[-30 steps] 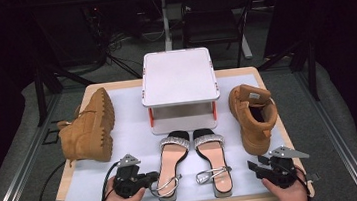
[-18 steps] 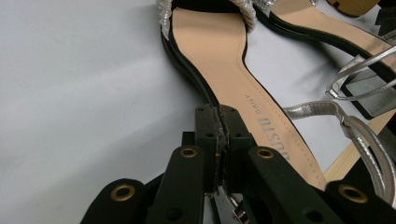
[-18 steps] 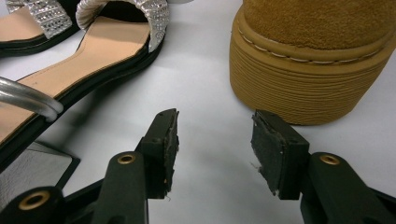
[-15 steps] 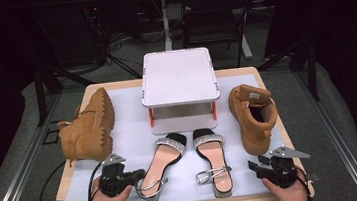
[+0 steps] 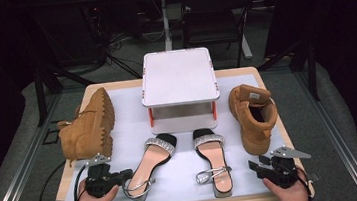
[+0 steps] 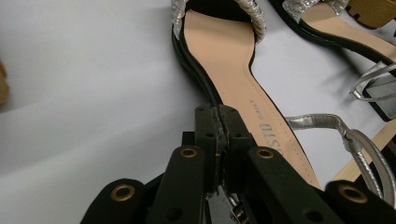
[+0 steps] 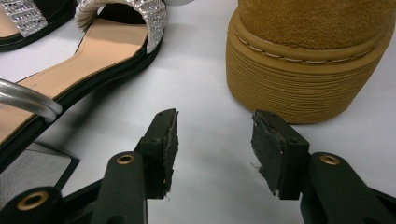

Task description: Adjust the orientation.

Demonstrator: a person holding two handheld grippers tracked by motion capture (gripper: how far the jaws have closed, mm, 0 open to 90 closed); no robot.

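A pair of black sandals with glittery toe bands and silver ankle straps lies at the front of the white mat (image 5: 180, 181). The left sandal (image 5: 150, 166) (image 6: 224, 60) lies slanted, its heel end swung to the left. My left gripper (image 5: 126, 175) (image 6: 219, 114) sits at that heel end, jaws pressed together on the sole's black rim. The right sandal (image 5: 213, 159) (image 7: 93, 51) points straight away from me. My right gripper (image 5: 253, 165) (image 7: 215, 135) hovers open over bare mat between that sandal and the right tan boot (image 5: 253, 115) (image 7: 317, 60), with nothing between its pads.
A second tan boot (image 5: 89, 127) lies on its side at the left, just behind my left hand. A white two-level stand (image 5: 178, 78) with red posts occupies the back middle of the table. Dark floor and chair legs lie beyond.
My left hand and gripper have slid left along the front edge. The left sandal's heel end has swung left with it, so the sandal now lies slanted. The right gripper has stayed put.
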